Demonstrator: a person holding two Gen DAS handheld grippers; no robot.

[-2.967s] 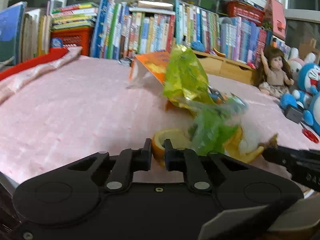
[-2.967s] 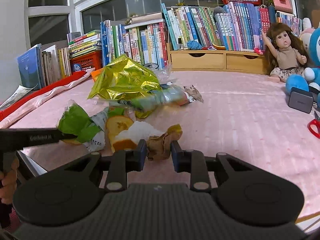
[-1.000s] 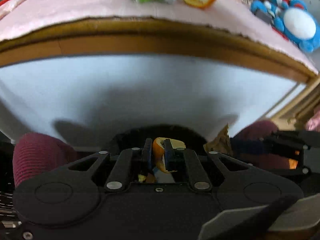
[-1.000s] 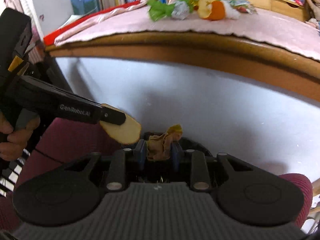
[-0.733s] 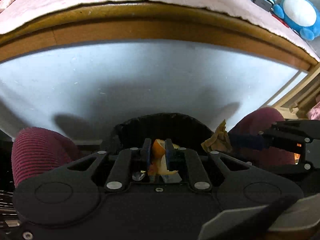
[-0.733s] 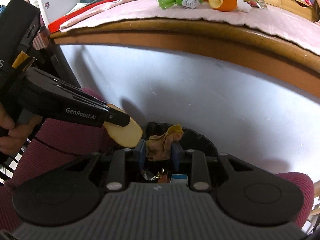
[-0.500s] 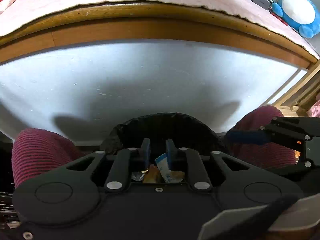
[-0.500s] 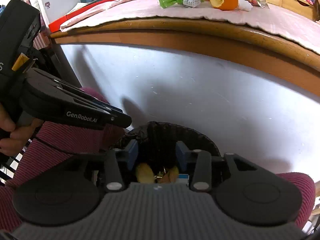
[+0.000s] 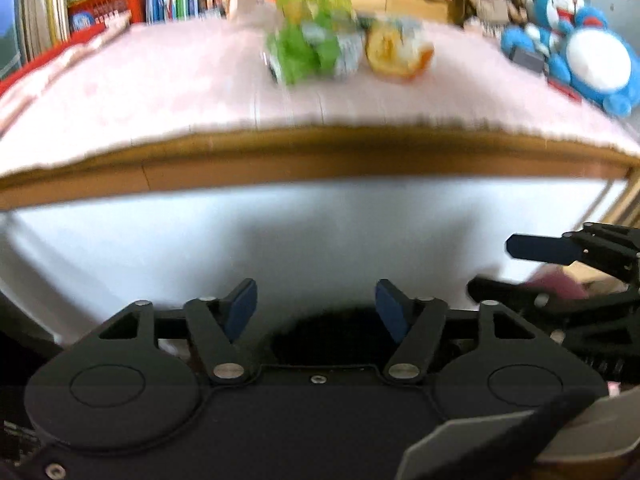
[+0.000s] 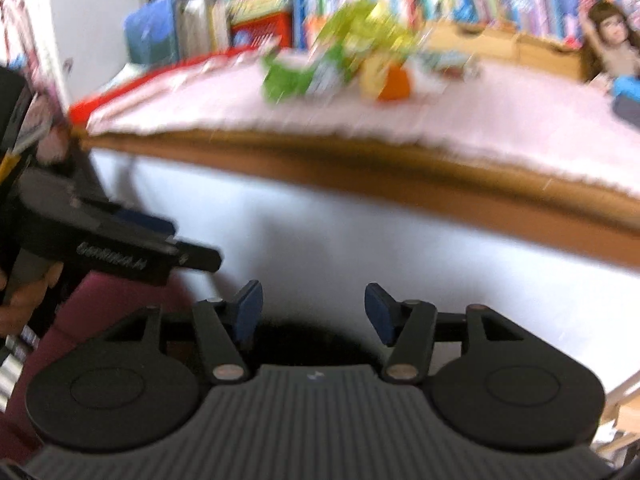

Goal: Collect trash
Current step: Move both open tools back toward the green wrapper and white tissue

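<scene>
1. The table (image 9: 320,152) is the big thing here. Its wooden edge runs right across both views, above your grippers, so if you bring them straight up you'll probably clip it. Swing out first.

2. The bin (image 9: 332,336) is the dark round mouth low down, right behind both sets of fingers. It's blurry and I can't see what's inside. Knock the rim on your way out and it could tip.

3. The leftover trash is up on the pink cloth: the green wrapper (image 9: 304,54) with the orange peel (image 9: 396,54) just beside it, and a shiny yellow-green bag (image 10: 360,28) behind them. It's one tangled heap, so a sloppy grab could drag the lot over the edge.

4. Your left gripper (image 9: 316,310) has its jaws opening with nothing between them. Same for the right gripper (image 10: 313,312), opening and empty.

5. The two grippers sit near each other below the table, so watch you don't knock them together.
</scene>
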